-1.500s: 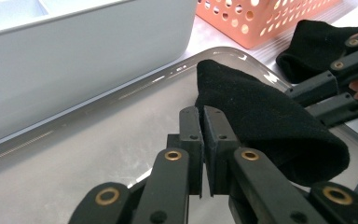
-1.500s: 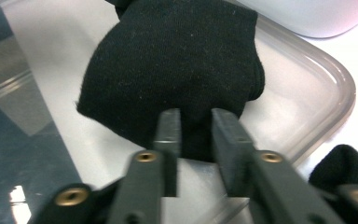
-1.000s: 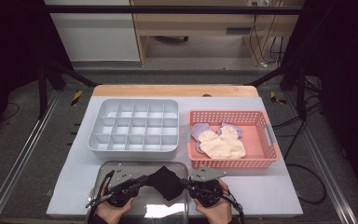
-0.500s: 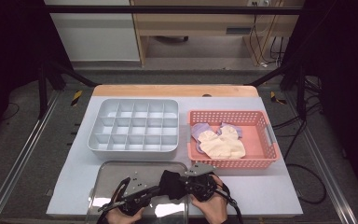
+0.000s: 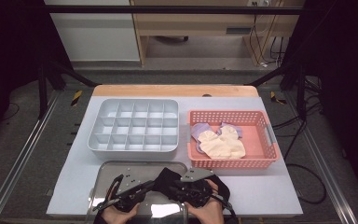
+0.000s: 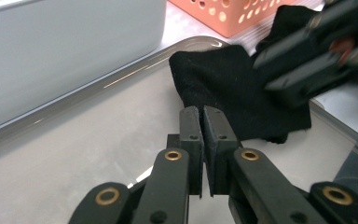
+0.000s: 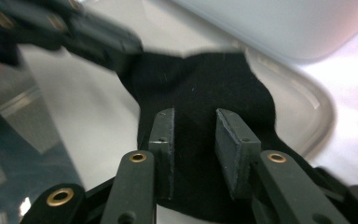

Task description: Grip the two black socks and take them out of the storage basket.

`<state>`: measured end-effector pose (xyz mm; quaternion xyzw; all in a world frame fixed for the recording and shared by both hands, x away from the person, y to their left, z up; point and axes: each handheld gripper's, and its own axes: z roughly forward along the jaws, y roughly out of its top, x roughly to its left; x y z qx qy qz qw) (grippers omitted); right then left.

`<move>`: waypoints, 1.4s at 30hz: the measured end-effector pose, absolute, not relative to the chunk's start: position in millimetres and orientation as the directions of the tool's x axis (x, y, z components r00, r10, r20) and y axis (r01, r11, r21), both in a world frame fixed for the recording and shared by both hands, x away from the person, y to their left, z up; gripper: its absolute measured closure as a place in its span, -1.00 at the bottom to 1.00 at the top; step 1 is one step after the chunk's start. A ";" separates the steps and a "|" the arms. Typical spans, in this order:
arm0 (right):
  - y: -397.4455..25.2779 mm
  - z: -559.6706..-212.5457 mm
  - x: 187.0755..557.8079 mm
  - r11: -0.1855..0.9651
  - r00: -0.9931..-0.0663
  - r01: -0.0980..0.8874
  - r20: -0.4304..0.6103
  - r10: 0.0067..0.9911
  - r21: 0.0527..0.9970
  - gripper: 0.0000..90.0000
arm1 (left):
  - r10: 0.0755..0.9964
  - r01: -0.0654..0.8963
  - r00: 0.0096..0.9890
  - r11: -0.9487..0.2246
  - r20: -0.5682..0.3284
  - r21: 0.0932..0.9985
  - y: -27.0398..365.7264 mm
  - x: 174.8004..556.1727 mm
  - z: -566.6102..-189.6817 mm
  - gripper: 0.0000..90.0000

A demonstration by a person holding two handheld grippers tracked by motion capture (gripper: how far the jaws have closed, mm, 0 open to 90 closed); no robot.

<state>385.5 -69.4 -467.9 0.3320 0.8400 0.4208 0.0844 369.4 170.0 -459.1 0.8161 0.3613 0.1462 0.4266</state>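
A black cloth (image 5: 165,179) lies on the metal tray (image 5: 103,173) at the table's near edge, between my two grippers. My left gripper (image 5: 152,185) points right at it. In the left gripper view the left gripper (image 6: 201,114) has its jaws pressed together at the near edge of the black cloth (image 6: 233,88), apparently pinching it. My right gripper (image 5: 171,188) points left over the cloth. In the right gripper view the right gripper (image 7: 195,116) stands open, its jaws straddling the black cloth (image 7: 205,79) just above it.
A grey compartment box (image 5: 135,123) sits just behind the tray. To its right stands a pink basket (image 5: 261,119) holding cream and lilac cloths (image 5: 221,142). White table surface (image 5: 261,186) lies to the right of the tray.
The black cloth, held up between both grippers a second ago, has come down onto the tray. The right gripper's jaws have let go of it and both hands have shifted slightly right.
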 end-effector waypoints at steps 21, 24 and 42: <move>-119.3 -444.2 377.5 0.458 -0.744 0.506 0.102 0.660 0.731 0.97 | 0.628 0.461 0.765 -0.380 -0.142 0.802 139.2 363.2 -466.7 0.51; -120.2 -451.9 379.6 0.493 -0.739 0.522 0.080 0.669 0.696 0.97 | 0.659 0.453 0.742 -0.358 -0.123 0.817 143.3 364.6 -464.6 0.27; -126.9 -467.6 379.4 0.479 -0.727 0.546 0.105 0.679 0.687 0.96 | 0.727 0.543 0.676 -0.383 -0.119 0.747 126.2 391.0 -469.1 0.15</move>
